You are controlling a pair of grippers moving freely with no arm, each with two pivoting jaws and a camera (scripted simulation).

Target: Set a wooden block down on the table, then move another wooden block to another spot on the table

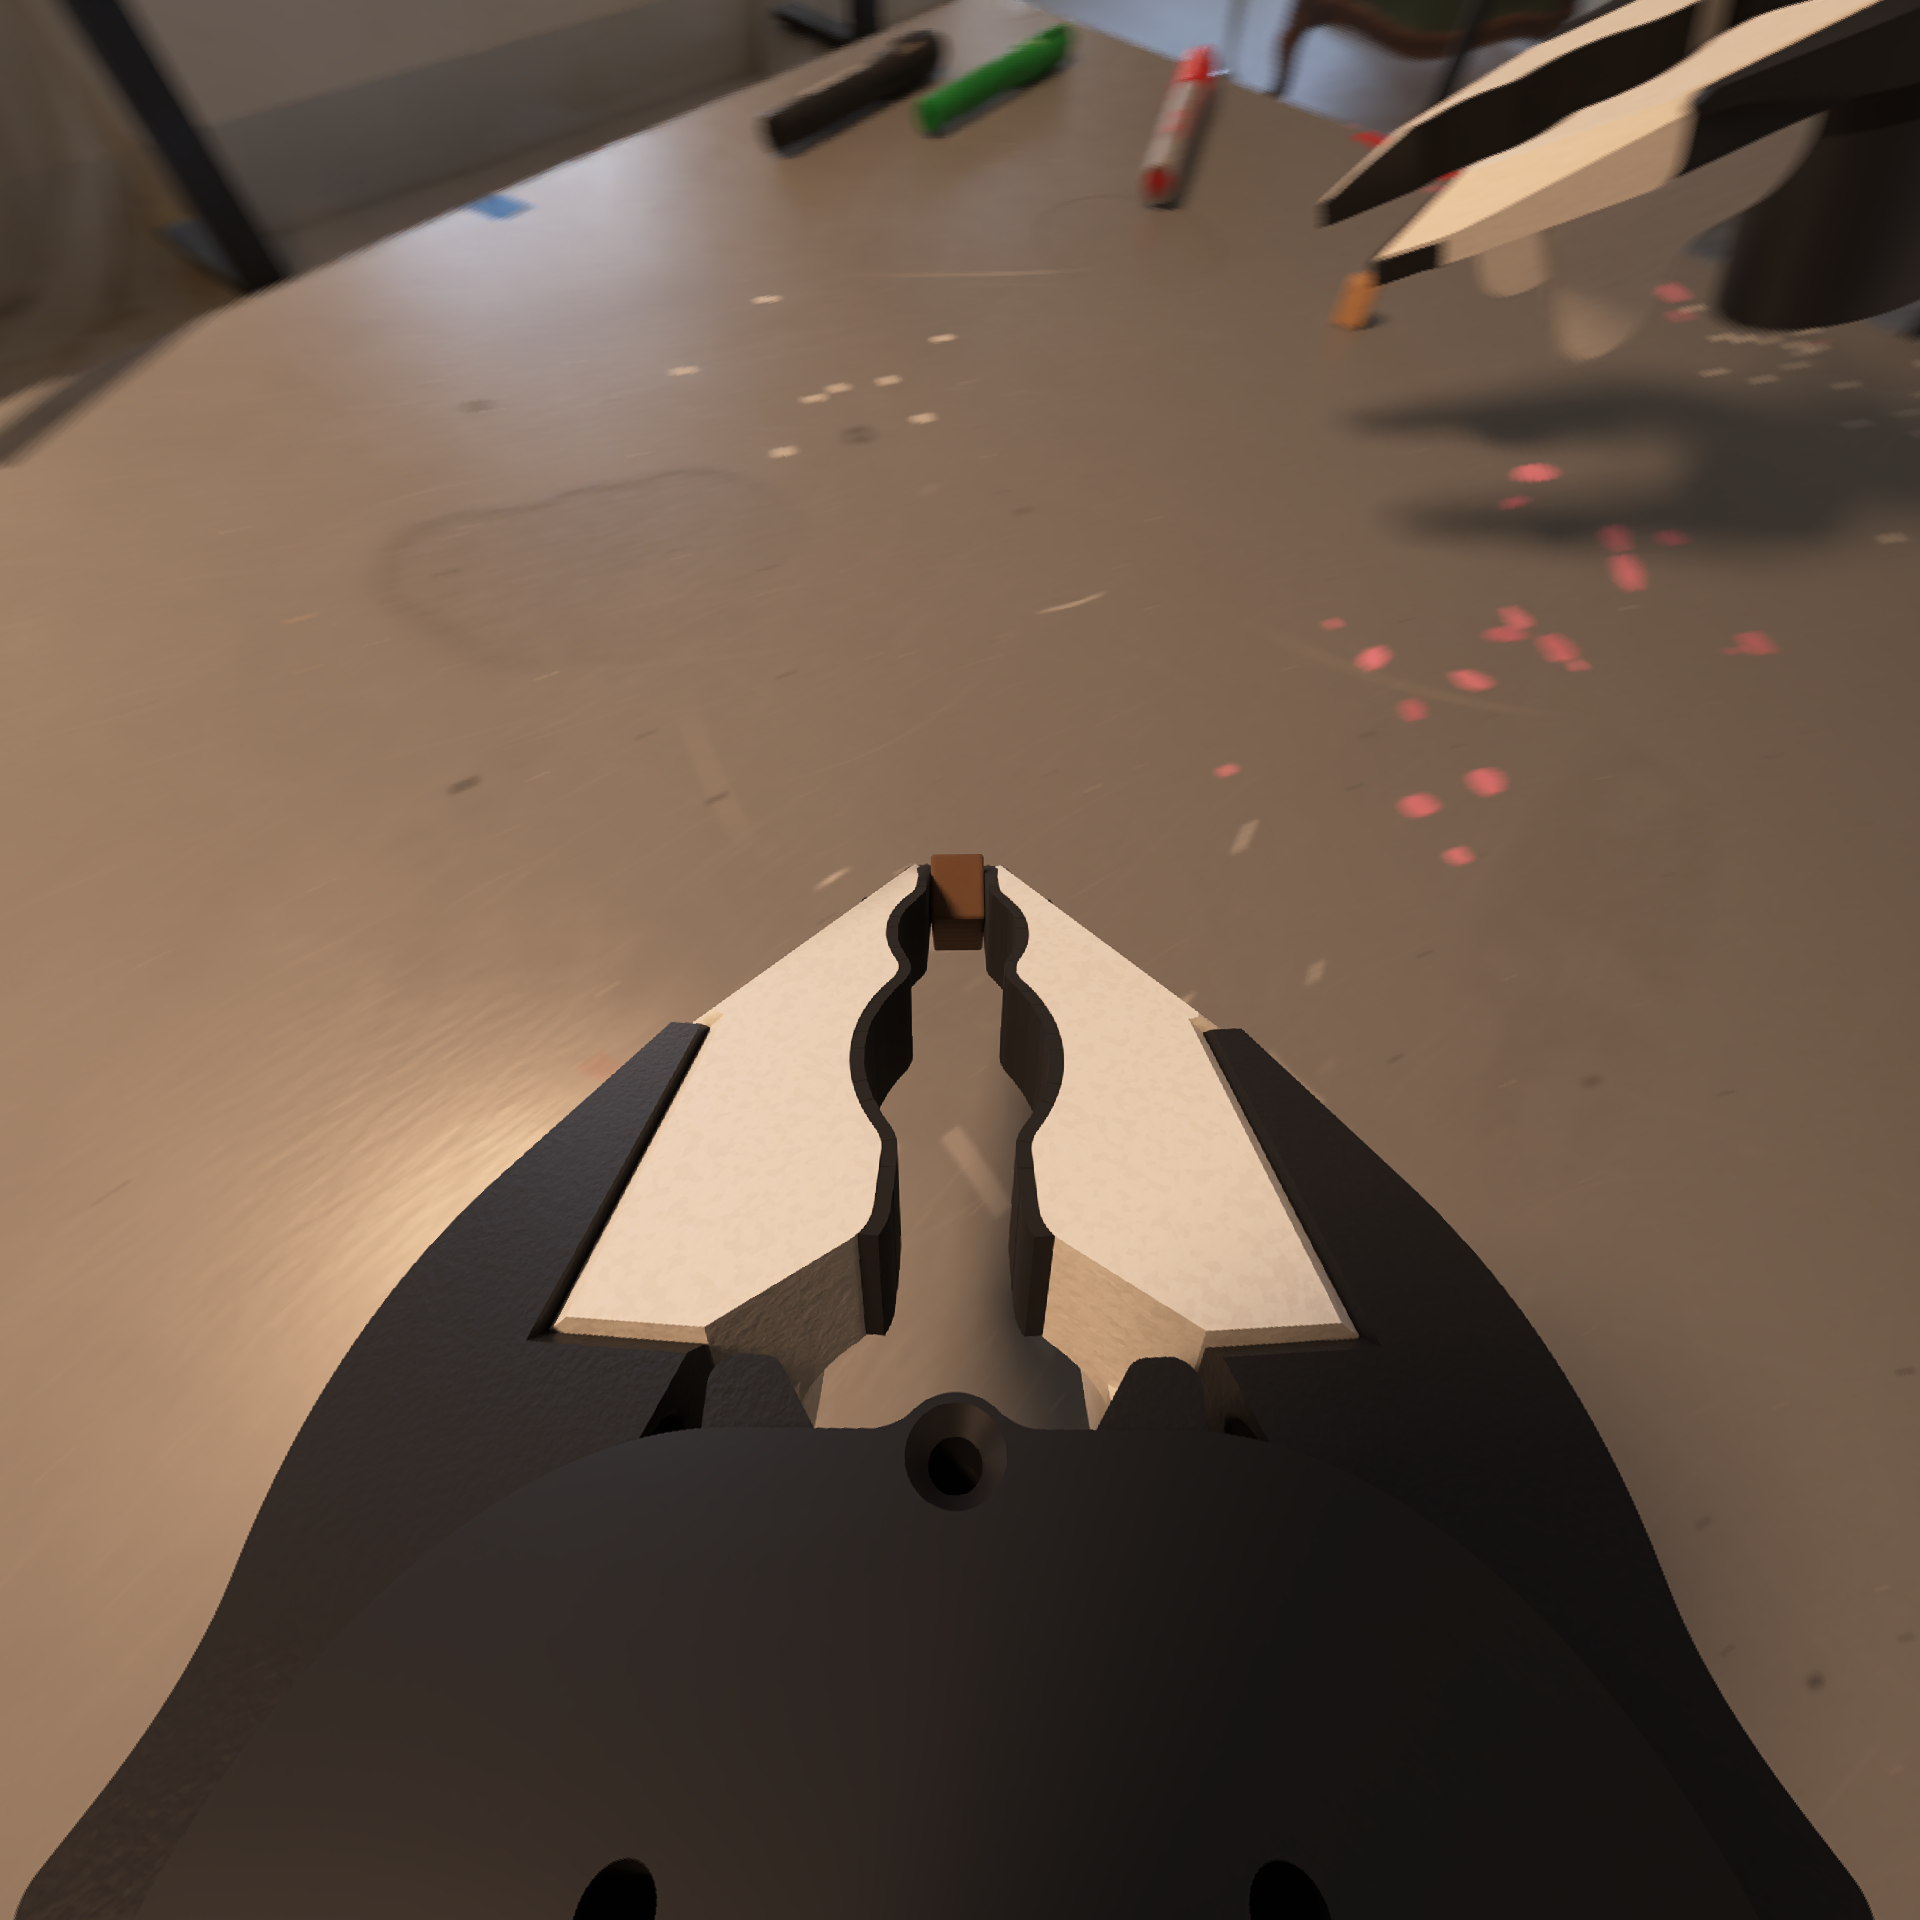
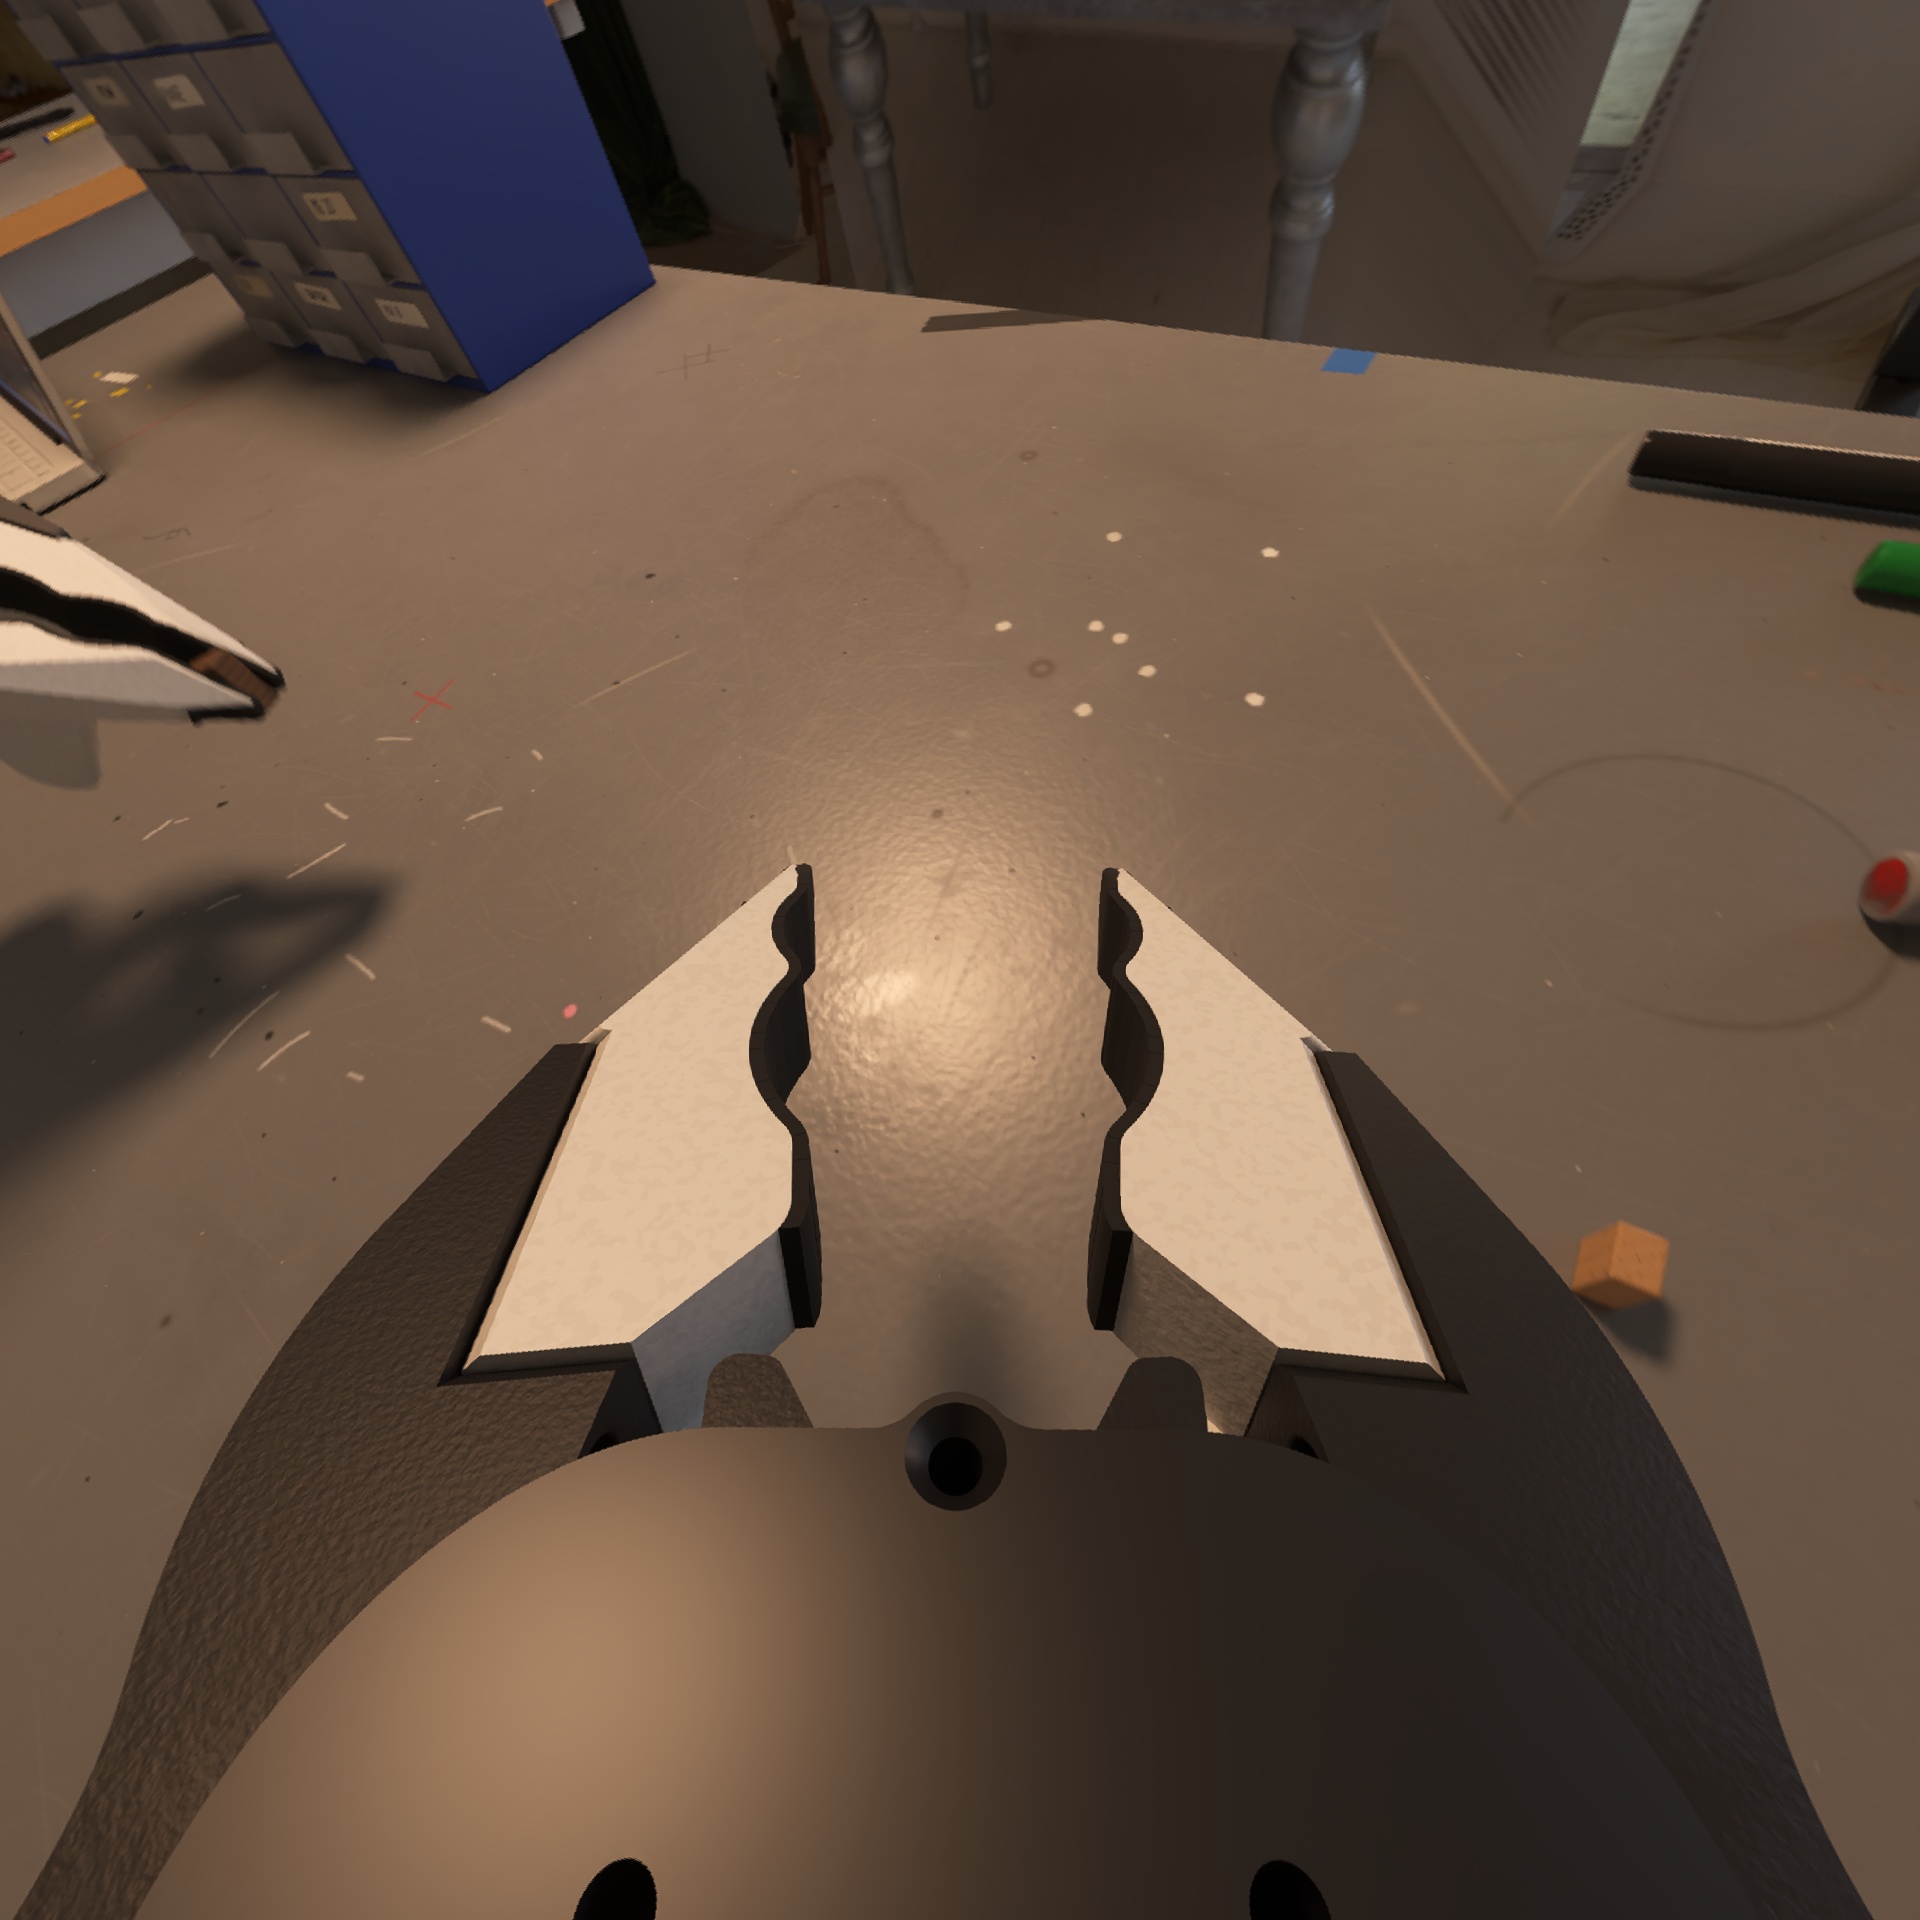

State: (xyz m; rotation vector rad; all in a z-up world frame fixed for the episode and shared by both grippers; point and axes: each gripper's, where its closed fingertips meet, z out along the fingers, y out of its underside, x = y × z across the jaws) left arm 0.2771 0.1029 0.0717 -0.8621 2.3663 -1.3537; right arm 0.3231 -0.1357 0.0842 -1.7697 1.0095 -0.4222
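Observation:
My left gripper [image 1: 957, 883] is shut on a small dark brown wooden block [image 1: 957, 900], pinched at the fingertips above the grey table [image 1: 623, 727]. It also shows at the left edge of the right wrist view [image 2: 244, 681], with the block [image 2: 237, 675] between its tips. My right gripper [image 2: 956, 883] is open and empty above the table [image 2: 935, 623]. A light tan wooden block [image 2: 1621, 1262] lies on the table to its lower right. In the left wrist view the right gripper [image 1: 1361, 234] hovers at the upper right, just above the tan block [image 1: 1354, 301].
A black marker [image 1: 852, 88], a green marker [image 1: 992, 78] and a red-and-white marker [image 1: 1179, 125] lie at the table's far side. A blue drawer cabinet [image 2: 416, 187] stands at the far left. A black bar [image 2: 1777, 473] lies at the right. The table edge [image 2: 1143, 317] runs across the back.

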